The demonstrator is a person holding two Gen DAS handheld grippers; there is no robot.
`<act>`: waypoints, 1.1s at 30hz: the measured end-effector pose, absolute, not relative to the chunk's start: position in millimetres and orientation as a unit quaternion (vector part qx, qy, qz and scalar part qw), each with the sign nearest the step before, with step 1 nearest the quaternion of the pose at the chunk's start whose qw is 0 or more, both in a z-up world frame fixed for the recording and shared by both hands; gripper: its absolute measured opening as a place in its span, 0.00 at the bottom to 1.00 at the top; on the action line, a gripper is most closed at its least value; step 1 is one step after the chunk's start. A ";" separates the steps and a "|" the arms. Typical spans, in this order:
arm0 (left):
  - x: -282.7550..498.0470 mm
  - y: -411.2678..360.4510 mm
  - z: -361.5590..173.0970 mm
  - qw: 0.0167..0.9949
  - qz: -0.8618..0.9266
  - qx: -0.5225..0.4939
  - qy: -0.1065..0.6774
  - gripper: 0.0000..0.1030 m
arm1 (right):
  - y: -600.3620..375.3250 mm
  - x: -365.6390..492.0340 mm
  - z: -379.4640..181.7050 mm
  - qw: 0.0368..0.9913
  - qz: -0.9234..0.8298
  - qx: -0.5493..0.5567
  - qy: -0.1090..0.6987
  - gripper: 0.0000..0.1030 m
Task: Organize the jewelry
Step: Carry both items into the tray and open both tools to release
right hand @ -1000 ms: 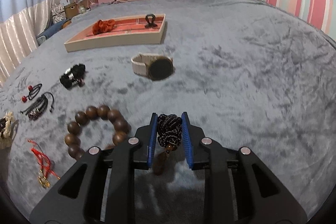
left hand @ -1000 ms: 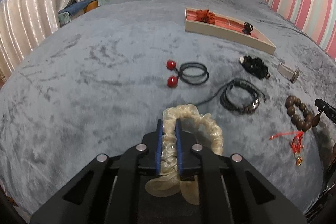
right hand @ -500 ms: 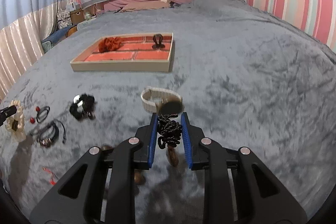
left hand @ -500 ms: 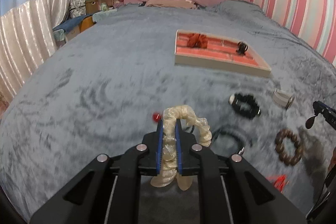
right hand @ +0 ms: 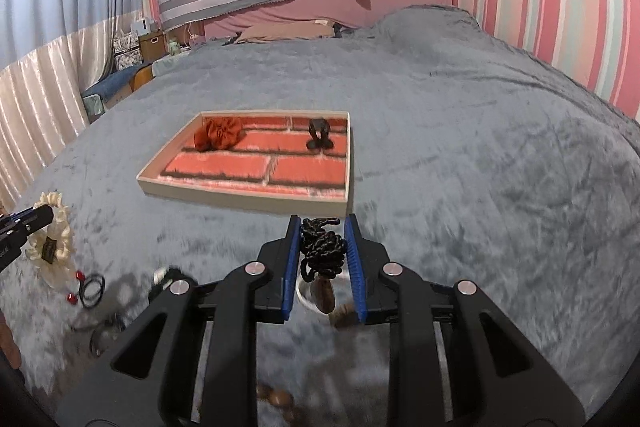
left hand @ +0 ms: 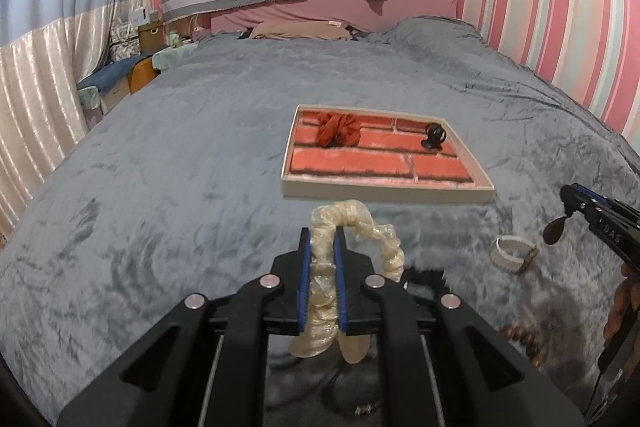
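Left wrist view: the left gripper (left hand: pixel 322 241) is clamping a cream scrunchie (left hand: pixel 360 227) between its blue pads, the loop arching out toward 1 o'clock and hanging clear of the grey bed (left hand: pixel 180 167). At 12 o'clock from the gripper a tray (left hand: pixel 384 193) with a brick-print floor is lying on the bed. In the tray a red scrunchie (left hand: pixel 338 131) is sitting in its far left corner and a small black clip (left hand: pixel 434 137) near its far right corner. At 3 o'clock the right gripper (left hand: pixel 570 199) is showing its tips, closed on a cord from which a brown pendant (left hand: pixel 554 231) is dangling. Under it a pale watch (left hand: pixel 512 253) is lying on the bed. At 4 o'clock brown beads (left hand: pixel 520 337) are showing, blurred.

Right wrist view: the right gripper (right hand: pixel 322 233) is pinching a knotted black cord (right hand: pixel 322 247), with the pendant (right hand: pixel 322 293) hanging below it above the bed (right hand: pixel 480 167). The tray (right hand: pixel 240 197) is lying at 11 o'clock, its near edge just beyond the fingertips; the red scrunchie (right hand: pixel 218 133) and the clip (right hand: pixel 318 135) are resting at its far side. At 9 o'clock the left gripper (right hand: pixel 46 215) is holding the cream scrunchie (right hand: pixel 54 239). At 8 o'clock a black hair tie with red beads (right hand: pixel 90 291) is lying on the bed, and beside it something dark, perhaps a bracelet (right hand: pixel 106 333), too blurred to tell.
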State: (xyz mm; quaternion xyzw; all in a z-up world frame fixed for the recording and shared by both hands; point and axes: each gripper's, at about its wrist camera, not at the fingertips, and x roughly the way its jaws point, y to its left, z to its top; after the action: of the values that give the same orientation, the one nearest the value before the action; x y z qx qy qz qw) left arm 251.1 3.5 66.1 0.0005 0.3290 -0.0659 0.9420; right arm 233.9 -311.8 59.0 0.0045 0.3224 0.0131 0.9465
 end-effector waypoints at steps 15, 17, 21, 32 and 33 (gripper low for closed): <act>378.3 -40.2 56.6 0.928 -0.085 0.003 0.363 0.11 | -290.2 351.8 48.9 0.934 0.021 0.009 0.356 0.22; 399.8 -43.0 53.0 0.926 -0.081 0.000 0.369 0.11 | -292.4 372.5 41.9 0.930 0.019 0.019 0.367 0.22; 434.1 -44.9 49.6 0.927 -0.070 0.003 0.370 0.11 | -294.7 408.1 29.0 0.923 0.011 0.019 0.383 0.22; 527.1 -53.4 1.3 0.905 -0.057 -0.011 0.421 0.11 | -298.5 481.0 -10.9 0.909 -0.006 0.016 0.417 0.22; 530.8 -53.3 -4.2 0.903 -0.054 -0.010 0.426 0.11 | -299.3 484.0 -12.4 0.908 -0.007 0.017 0.418 0.22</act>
State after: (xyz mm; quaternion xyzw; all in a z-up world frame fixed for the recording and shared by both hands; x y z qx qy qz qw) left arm 530.8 -53.3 -4.2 -0.0097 0.4259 -0.0545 0.9031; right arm 484.0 -299.3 -12.4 0.0172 0.4179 -0.0069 0.9083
